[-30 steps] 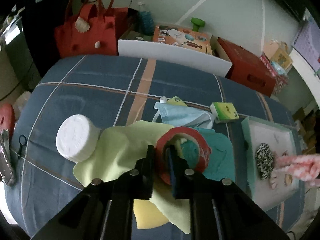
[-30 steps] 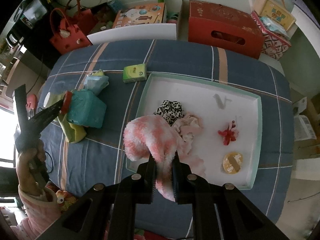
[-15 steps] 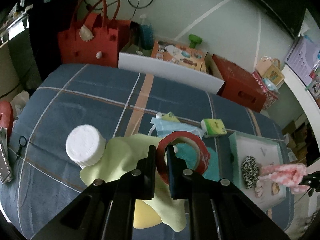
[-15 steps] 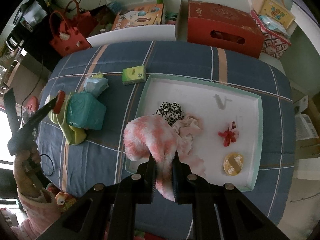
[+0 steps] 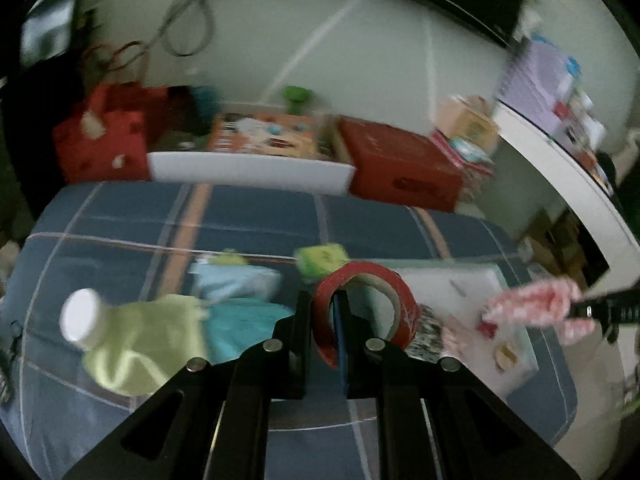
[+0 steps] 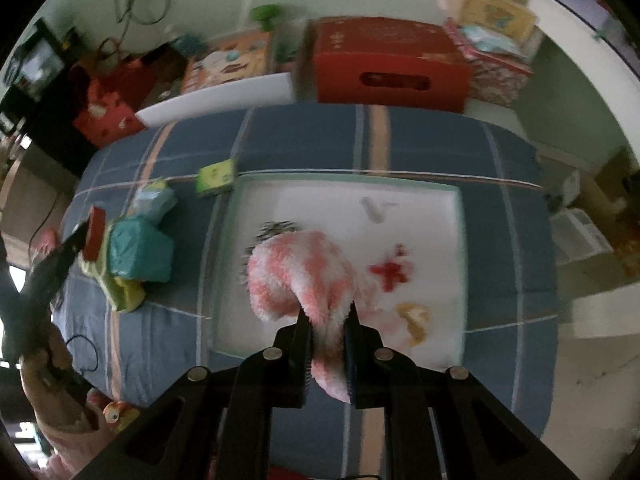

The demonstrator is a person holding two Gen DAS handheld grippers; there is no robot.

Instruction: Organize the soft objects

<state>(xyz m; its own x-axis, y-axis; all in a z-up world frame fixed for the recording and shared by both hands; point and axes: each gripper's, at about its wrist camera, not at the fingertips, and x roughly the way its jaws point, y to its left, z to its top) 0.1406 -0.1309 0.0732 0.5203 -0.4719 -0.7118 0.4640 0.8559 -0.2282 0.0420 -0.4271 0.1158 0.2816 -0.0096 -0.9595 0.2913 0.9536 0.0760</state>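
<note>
My left gripper point(image 5: 325, 312) is shut on the rim of a red tape roll point(image 5: 362, 308), held up above the bed; the same roll point(image 6: 95, 233) shows at the left of the right wrist view. My right gripper point(image 6: 327, 320) is shut on a fluffy pink-and-white cloth point(image 6: 300, 276) that hangs over the white tray point(image 6: 452, 196). That cloth point(image 5: 536, 308) also appears at the right of the left wrist view. In the tray lie a leopard-print scrunchie point(image 6: 272, 229), a red bow point(image 6: 392, 272) and a yellow round piece point(image 6: 416, 316). Both views are blurred.
On the blue plaid bed point(image 5: 248, 216) lie a yellow-green cloth point(image 5: 148, 336), a teal cloth point(image 5: 240, 320), a light blue mask point(image 5: 236, 280), a green packet point(image 5: 320, 258) and a white capped jar point(image 5: 80, 316). Red boxes and bags stand behind the bed. A hand point(image 6: 52, 400) holds the left gripper.
The left gripper lifted the tape roll off the cloths and swung toward the tray. The right gripper carried the pink cloth further over the tray, covering most of the scrunchie.
</note>
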